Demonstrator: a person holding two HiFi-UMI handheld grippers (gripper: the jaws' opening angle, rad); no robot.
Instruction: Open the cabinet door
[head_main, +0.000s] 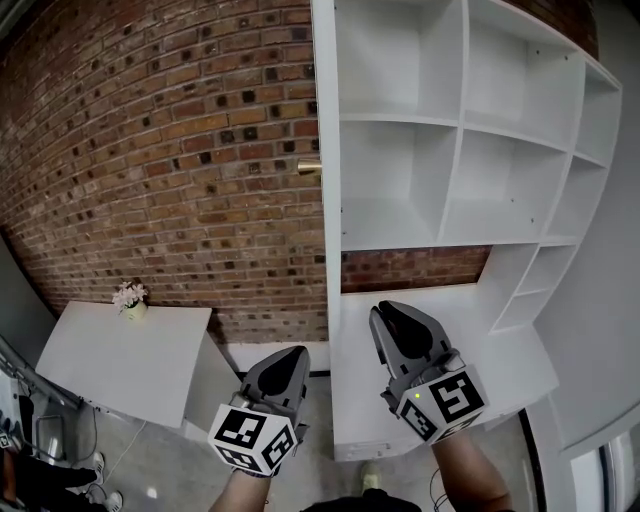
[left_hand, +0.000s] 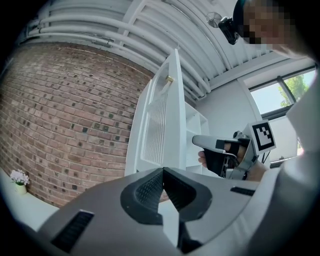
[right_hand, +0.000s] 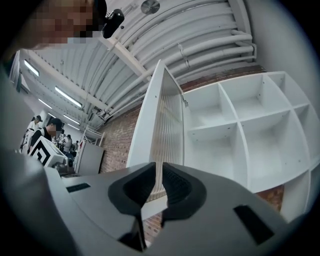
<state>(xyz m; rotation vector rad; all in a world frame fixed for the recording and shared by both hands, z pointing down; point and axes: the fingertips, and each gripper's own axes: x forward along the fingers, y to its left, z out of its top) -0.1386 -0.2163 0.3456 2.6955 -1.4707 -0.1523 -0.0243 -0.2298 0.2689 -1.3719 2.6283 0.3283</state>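
The white cabinet door (head_main: 325, 200) stands swung out, edge-on to me in the head view, with a brass handle (head_main: 309, 167) on its left face. Behind it the open shelves (head_main: 455, 160) show. In both gripper views the door (left_hand: 162, 125) (right_hand: 160, 125) rises ahead of the jaws, apart from them. My left gripper (head_main: 295, 352) (left_hand: 162, 172) is shut and empty, low and left of the door's edge. My right gripper (head_main: 385, 310) (right_hand: 161, 167) is shut to a thin slit with nothing in it, just right of the door edge, below the shelves.
A brick wall (head_main: 150, 150) fills the left. A white table (head_main: 120, 360) with a small flower pot (head_main: 130, 298) stands low on the left. The cabinet's white lower counter (head_main: 500, 360) lies under my right hand. People (right_hand: 37, 127) stand far off in the room.
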